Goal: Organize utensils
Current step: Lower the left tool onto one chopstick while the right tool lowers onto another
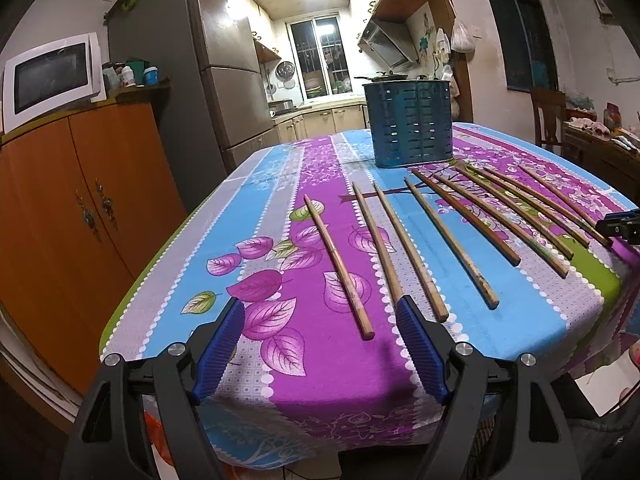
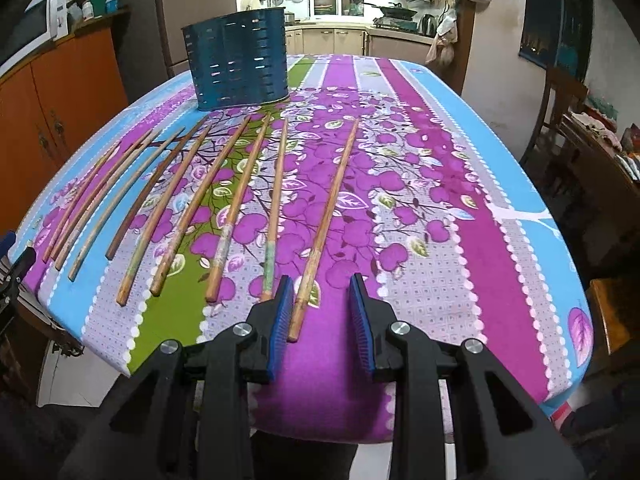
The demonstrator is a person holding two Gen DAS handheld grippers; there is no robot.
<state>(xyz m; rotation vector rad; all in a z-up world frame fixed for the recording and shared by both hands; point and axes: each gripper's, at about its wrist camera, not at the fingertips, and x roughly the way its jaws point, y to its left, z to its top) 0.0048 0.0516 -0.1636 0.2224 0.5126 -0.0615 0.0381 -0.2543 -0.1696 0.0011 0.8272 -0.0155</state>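
Left wrist view. The left gripper [image 1: 320,344] hangs over the near edge of the bench [image 1: 132,312], jaws spread wide, nothing between the pads. The leftmost chopstick [image 1: 338,266] ends just ahead of the gap, its near tip between the two blue fingers' [image 1: 224,344] lines but not touched. Two more sticks lie just right of it, one running close beside the right finger tip. Nine chopsticks [image 1: 460,236] counted in all, fanned side by side across the flowered cloth, thin ends pointing to the holder. One blue slotted holder [image 1: 412,124] stands upright past the far ends of the sticks. The right gripper [image 1: 620,226] shows at the right edge, near the rightmost stick's end.

Right wrist view. The right gripper [image 2: 322,308] sits low at the bench's near edge, jaws partly open. The rightmost chopstick [image 2: 326,220] has its thick end inside the gap, close beside the left pad; the pads do not press on it and it lies flat on the cloth. Eight more sticks fan off to the left, nine in total here too. The holder [image 2: 240,62] stands beyond their far tips, left of centre. A bit of the left gripper [image 2: 16,268] shows at the left edge.
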